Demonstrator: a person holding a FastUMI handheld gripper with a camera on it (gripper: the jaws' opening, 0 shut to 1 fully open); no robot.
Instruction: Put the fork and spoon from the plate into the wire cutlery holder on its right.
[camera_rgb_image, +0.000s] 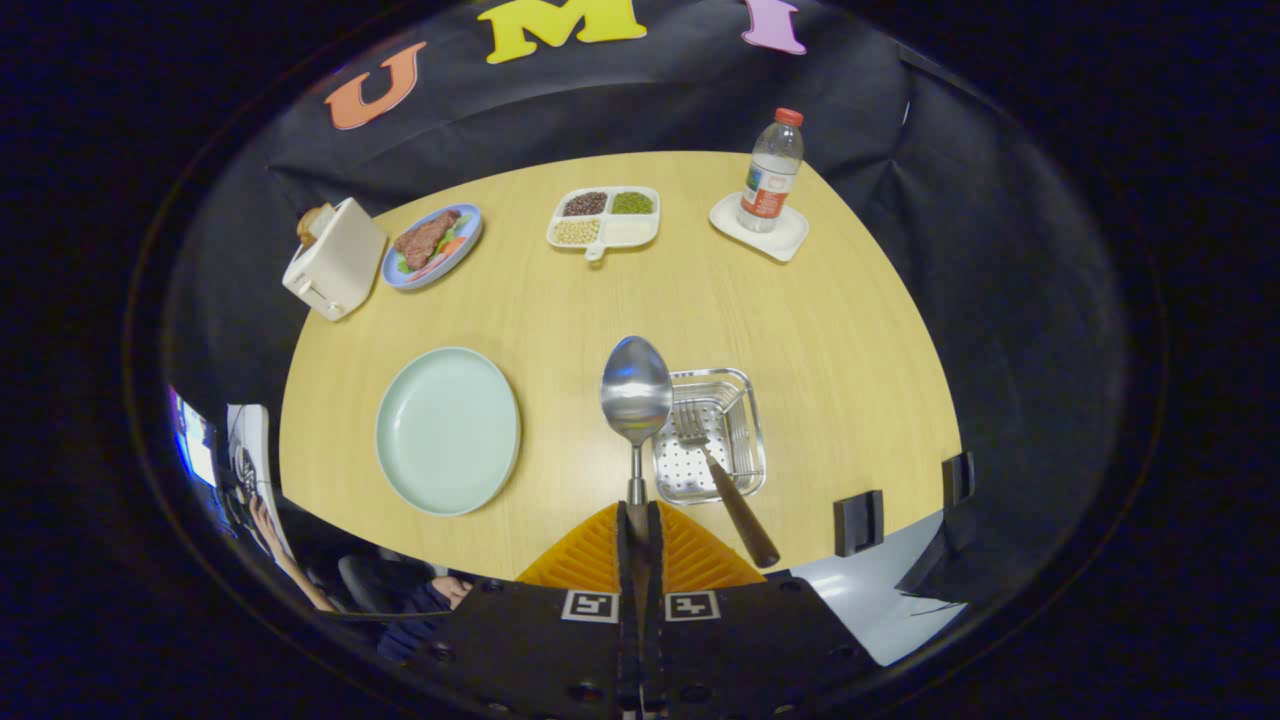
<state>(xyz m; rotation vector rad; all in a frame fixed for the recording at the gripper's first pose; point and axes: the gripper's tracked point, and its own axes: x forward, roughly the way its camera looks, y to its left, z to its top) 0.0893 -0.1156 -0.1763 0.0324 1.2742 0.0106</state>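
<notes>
My gripper (637, 522) is shut on the spoon's handle, its orange fingers (585, 555) pressed together around it. The spoon (635, 395) sticks straight ahead of the fingers, its shiny bowl hanging above the table by the left rim of the wire cutlery holder (748, 400). The fork (715, 465) lies in the holder with its tines inside and its dark handle leaning out over the near rim. To the left of the spoon sits the pale green plate (447, 430), with nothing on it.
Further back stand a white toaster (335, 258), a blue plate of food (433, 245), a divided white dish of beans (604, 217) and a water bottle (771, 172) on a white coaster. Two black clamps (859, 522) grip the table's near right edge. A person's hand (452, 590) shows low on the left.
</notes>
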